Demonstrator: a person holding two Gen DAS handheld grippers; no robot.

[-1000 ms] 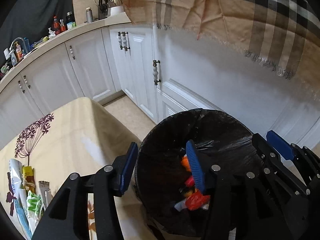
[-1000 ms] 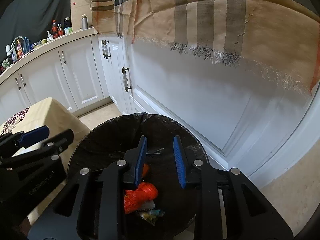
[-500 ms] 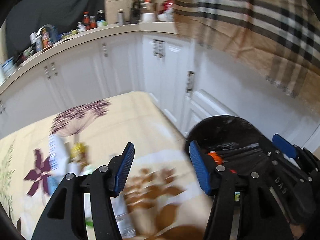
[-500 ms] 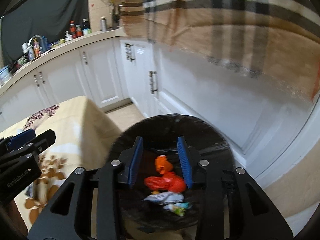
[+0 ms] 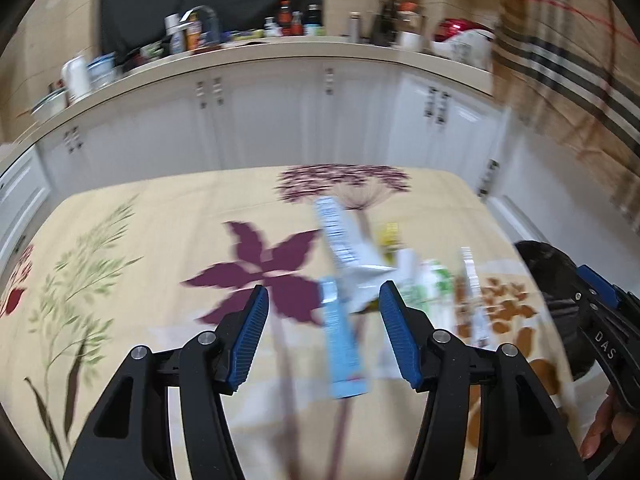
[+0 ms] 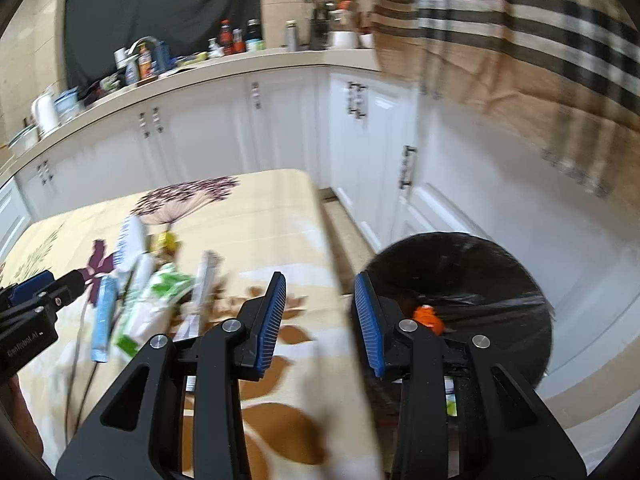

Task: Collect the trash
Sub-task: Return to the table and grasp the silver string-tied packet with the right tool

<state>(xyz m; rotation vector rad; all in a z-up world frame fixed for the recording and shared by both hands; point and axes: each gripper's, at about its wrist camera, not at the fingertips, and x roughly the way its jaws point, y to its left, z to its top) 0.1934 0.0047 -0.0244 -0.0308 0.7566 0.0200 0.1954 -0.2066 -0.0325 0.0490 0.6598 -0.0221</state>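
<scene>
Wrappers Wait on the Table

Both tools hang empty, jaws apart: left gripper (image 5: 322, 330) above the blue packet (image 5: 342, 344) among wrappers (image 6: 154, 296), right gripper (image 6: 320, 316) between tablecloth (image 5: 140, 248) edge and lined bin (image 6: 480, 272), likely lining up another pick.

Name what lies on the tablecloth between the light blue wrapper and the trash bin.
In the right wrist view, a green-and-white wrapper and a slim clear packet lie between the light blue wrapper and the trash bin, then bare tablecloth.
</scene>
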